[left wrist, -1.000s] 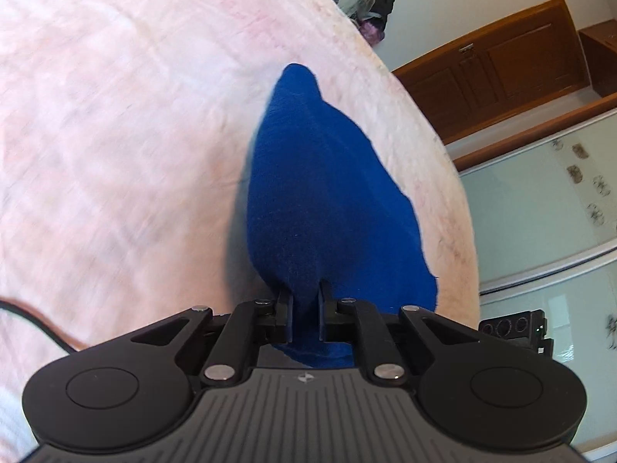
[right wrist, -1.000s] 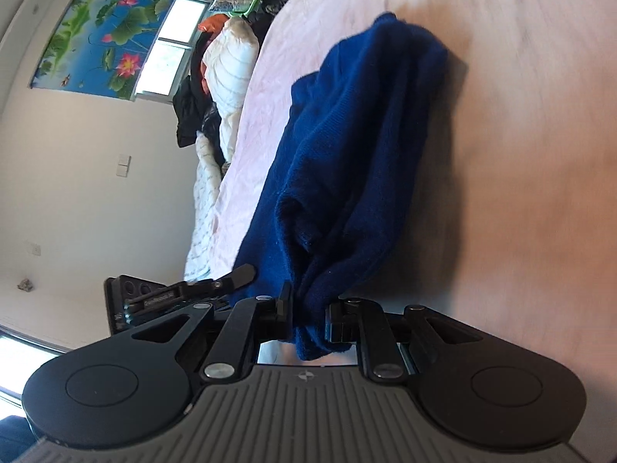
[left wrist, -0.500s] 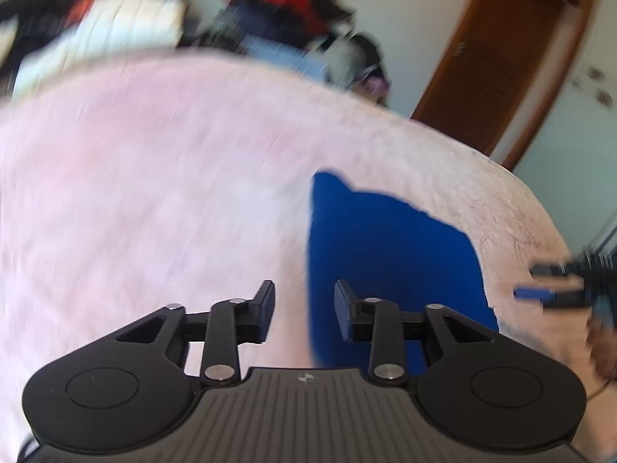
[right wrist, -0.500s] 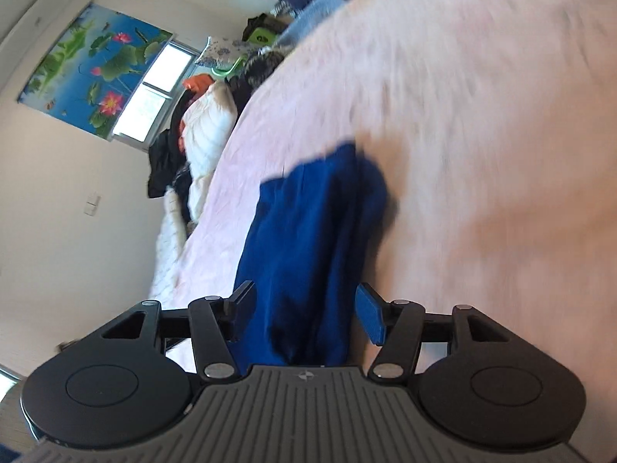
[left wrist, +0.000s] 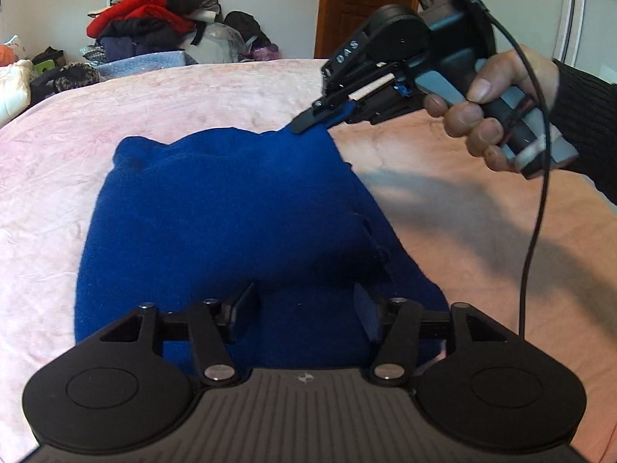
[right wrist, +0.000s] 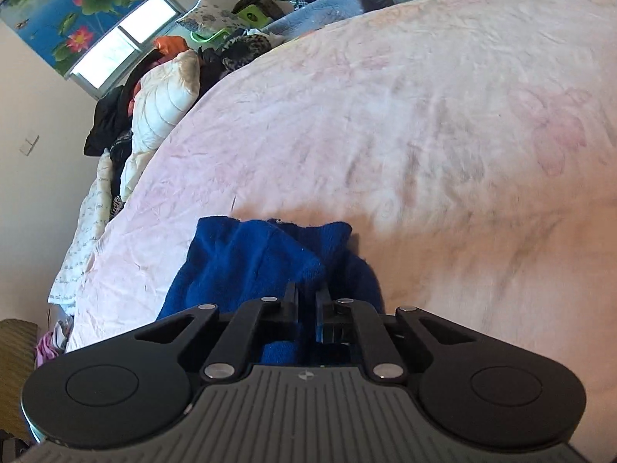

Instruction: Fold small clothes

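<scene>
A dark blue knitted garment lies folded on the pink bedspread. My left gripper hovers over its near edge, jaws apart and opening, pads not pressing the cloth. A hand holds my right gripper, which is shut on the garment's far right corner. In the right wrist view the right gripper pinches a fold of the blue garment, slightly lifted off the bedspread.
A pile of clothes is heaped beyond the bed's far edge, by a wooden door. A black cable hangs from the right gripper. White bedding lies below a window.
Both grippers let go of the raised garment, which now lies on the bed. The left gripper rolled upright and opened wider. The right gripper opened, then shut again on a corner.
</scene>
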{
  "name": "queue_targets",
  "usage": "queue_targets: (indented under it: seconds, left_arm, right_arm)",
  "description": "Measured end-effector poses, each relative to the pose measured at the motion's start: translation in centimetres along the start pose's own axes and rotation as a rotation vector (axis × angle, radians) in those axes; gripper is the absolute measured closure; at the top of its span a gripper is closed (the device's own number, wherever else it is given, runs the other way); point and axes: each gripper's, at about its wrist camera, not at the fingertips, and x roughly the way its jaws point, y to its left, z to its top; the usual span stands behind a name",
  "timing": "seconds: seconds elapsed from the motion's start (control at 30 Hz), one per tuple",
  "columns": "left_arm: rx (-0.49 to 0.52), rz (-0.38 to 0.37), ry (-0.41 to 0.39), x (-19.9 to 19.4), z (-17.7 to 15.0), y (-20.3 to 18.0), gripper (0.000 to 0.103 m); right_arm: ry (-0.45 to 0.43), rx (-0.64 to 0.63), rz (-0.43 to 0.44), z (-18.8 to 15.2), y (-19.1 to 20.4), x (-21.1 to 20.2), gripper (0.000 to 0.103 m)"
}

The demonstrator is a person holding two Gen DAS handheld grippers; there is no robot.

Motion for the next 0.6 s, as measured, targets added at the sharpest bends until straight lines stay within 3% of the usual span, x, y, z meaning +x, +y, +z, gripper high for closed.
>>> queue_targets:
  seconds: [0.1,0.2,0.3,0.37,0.43,0.47,0.53,0.6]
  left_arm:
    - [0.015,-0.023,-0.006,0.7,-0.1,-0.3,0.033]
    - [0.012,-0.036,-0.022,0.5,-0.5,-0.3,0.033]
    - [-0.083,-0.082,-0.021,-1.5,0.1,1.4,0.032]
    - [-0.135,-0.09,-0.057,-3.8,0.7,3.0,0.032]
    - [-0.113,-0.059,-0.069,-5.7,1.1,4.3,0.032]
    - [-0.095,-0.052,-0.058,-6.2,1.0,4.8,0.032]
    - [-0.082,-0.063,-0.05,-7.0,0.6,5.3,0.032]
    - [-0.051,-0.126,-0.02,-6.9,0.0,4.9,0.032]
  right_arm:
    - [0.041,0.021,-0.031,0.4,-1.6,1.4,0.093]
    - [0.035,0.028,-0.051,-1.1,-2.1,2.1,0.093]
    - [-0.011,0.112,-0.023,-1.4,-2.5,0.6,0.074]
    - [-0.089,0.176,0.012,-1.5,-2.6,-1.8,0.071]
    - [-0.141,0.194,0.106,-2.0,-1.6,-4.3,0.065]
    - [-0.136,0.186,0.154,-2.6,-0.7,-4.9,0.061]
    - [-0.071,0.146,0.256,-4.3,1.8,-4.8,0.036]
    - [0.015,0.095,0.3,-6.3,4.3,-3.4,0.033]
